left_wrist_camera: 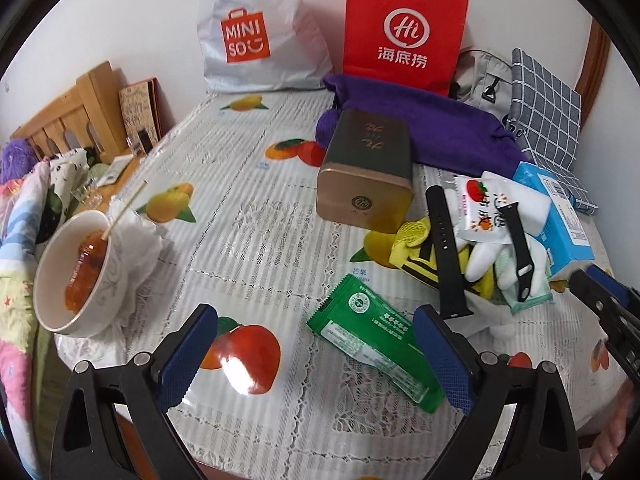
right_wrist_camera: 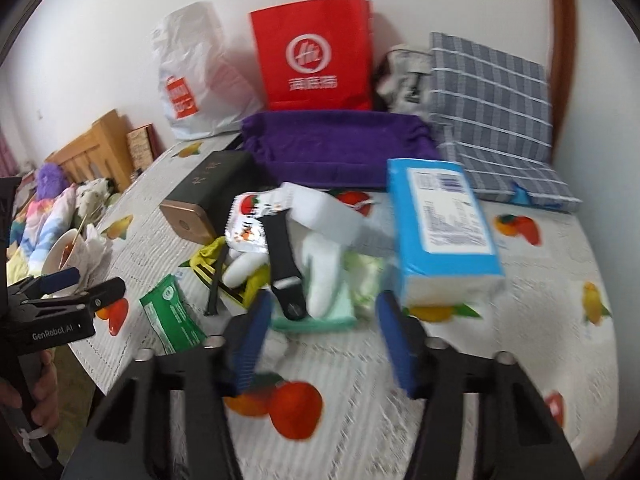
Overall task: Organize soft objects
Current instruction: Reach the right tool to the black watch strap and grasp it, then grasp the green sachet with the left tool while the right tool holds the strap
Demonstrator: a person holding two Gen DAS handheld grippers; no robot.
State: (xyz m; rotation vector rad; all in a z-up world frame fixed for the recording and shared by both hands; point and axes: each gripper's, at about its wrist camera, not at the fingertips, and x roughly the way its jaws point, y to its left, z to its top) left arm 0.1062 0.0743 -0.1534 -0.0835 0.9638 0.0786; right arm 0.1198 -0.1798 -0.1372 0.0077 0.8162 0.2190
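Observation:
A pile of small things lies on the fruit-print tablecloth (left_wrist_camera: 248,208): a white glove (left_wrist_camera: 486,256), yellow foam netting (left_wrist_camera: 412,236), a pale green cloth (right_wrist_camera: 332,308), two black watch straps (left_wrist_camera: 446,248) and a tomato sachet (left_wrist_camera: 480,208). A folded purple towel (left_wrist_camera: 420,128) lies behind them, and a blue tissue pack (right_wrist_camera: 440,224) to their right. My left gripper (left_wrist_camera: 316,344) is open wide, low over the table, with one end of a green packet (left_wrist_camera: 376,336) lying between its fingers, untouched. My right gripper (right_wrist_camera: 322,340) stands partly open just in front of the pile, nothing between its pads.
A gold-lidded tin box (left_wrist_camera: 364,172) lies on its side mid-table. A bowl (left_wrist_camera: 76,272) with a stick in it sits at the left edge on crumpled tissue. A red paper bag (left_wrist_camera: 404,28), a white plastic bag (left_wrist_camera: 256,32) and a checked cushion (left_wrist_camera: 548,120) line the wall.

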